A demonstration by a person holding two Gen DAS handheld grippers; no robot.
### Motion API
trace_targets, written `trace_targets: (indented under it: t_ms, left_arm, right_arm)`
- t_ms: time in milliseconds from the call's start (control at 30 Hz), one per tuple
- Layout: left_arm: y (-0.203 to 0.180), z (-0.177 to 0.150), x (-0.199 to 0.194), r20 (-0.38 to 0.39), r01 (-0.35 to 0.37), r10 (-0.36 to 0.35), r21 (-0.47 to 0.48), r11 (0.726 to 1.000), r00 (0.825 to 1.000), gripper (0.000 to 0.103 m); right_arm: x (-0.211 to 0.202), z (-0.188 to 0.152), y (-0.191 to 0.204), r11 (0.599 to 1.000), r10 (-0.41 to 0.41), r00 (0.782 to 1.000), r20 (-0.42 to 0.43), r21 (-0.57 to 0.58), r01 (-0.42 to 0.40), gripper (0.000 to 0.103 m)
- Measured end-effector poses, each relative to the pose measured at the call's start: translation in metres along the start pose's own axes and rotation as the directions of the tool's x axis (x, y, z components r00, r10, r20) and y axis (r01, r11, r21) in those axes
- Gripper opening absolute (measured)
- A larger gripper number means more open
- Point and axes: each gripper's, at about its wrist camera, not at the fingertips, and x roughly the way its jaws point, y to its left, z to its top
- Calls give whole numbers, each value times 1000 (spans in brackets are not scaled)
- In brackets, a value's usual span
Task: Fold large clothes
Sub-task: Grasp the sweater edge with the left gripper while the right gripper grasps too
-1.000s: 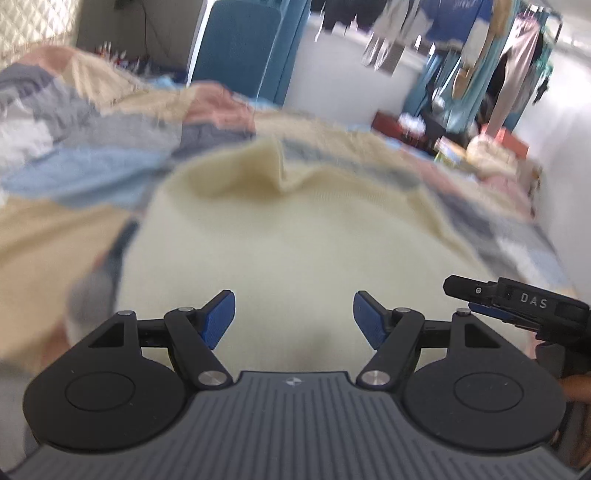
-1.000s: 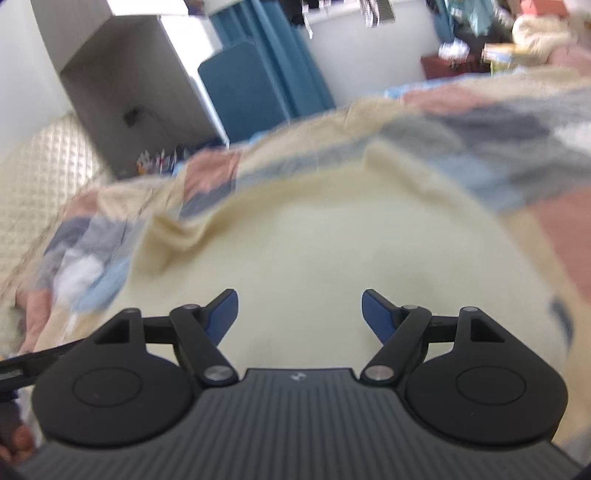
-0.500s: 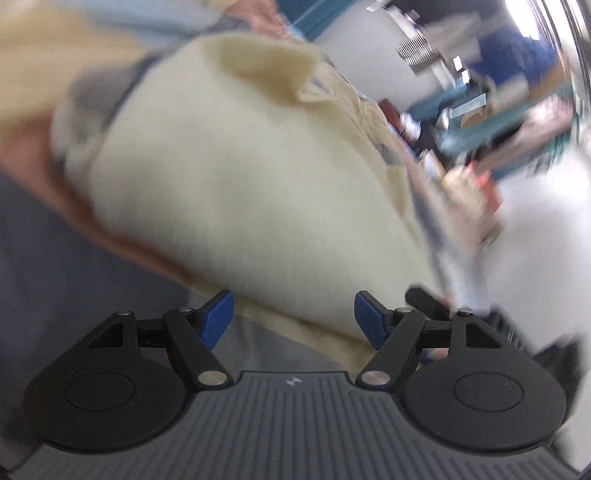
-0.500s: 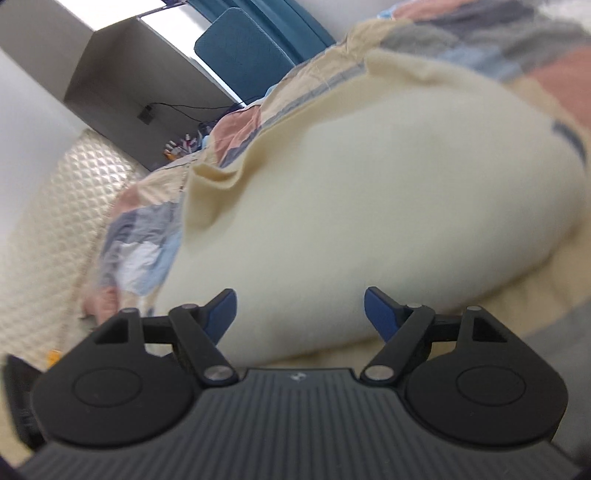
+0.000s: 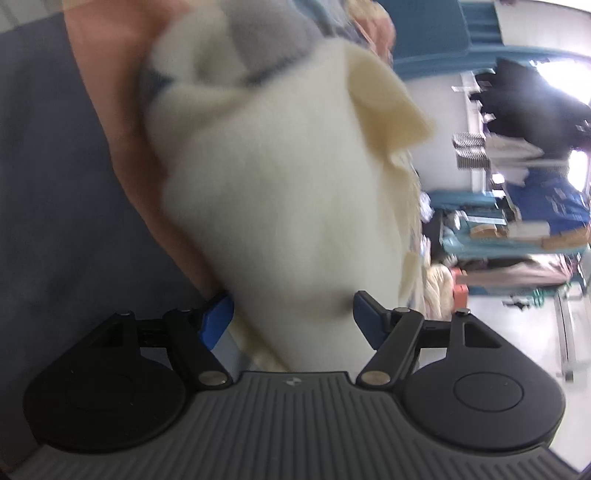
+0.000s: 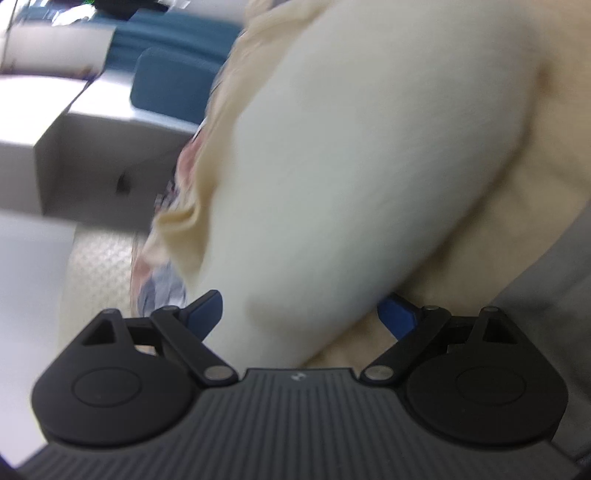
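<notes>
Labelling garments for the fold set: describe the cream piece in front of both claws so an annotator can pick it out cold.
Start from the bed with the patchwork quilt in pink, grey and blue blocks. Lying on it, and filling the middle of both wrist views, is the cream garment, a soft, fuzzy knit with a loose flap folded up at its far edge. It is the only plain, single-colour fabric there; everything beside it is patterned.

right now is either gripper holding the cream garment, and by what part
Neither. The left gripper and right gripper both stand open around the near edge of the cream garment, pads not pressing.

Likely a bedroom: patchwork quilt (image 6: 162, 280), hanging clothes (image 5: 524, 99)
</notes>
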Motion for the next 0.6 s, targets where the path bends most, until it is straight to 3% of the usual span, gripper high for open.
trace_targets:
  t_ms: [133, 367, 433, 500, 600]
  left_arm:
    - [-1, 12, 10, 18, 5, -5, 11, 1000, 1000, 75]
    - [-7, 22, 7, 89, 16, -17, 16, 1000, 996, 69]
    - [-10, 23, 6, 101, 11, -14, 31, 999, 995, 62]
    - [-17, 21, 5, 119, -4, -4, 73, 997, 993, 48]
    - [-30, 18, -3, 159, -12, -13, 152, 988, 987, 37]
  right_arm:
    - [4, 6, -11, 996, -2, 998, 63, 86, -3, 91]
    - [17, 13, -7, 997, -41, 993, 112, 67, 34, 60]
    - [15, 12, -6, 998, -37, 992, 120, 61, 30, 52]
    - [9, 12, -2, 999, -40, 990, 136, 1, 40, 43]
    - [-2, 11, 9, 995, -18, 985, 170, -94, 34, 36]
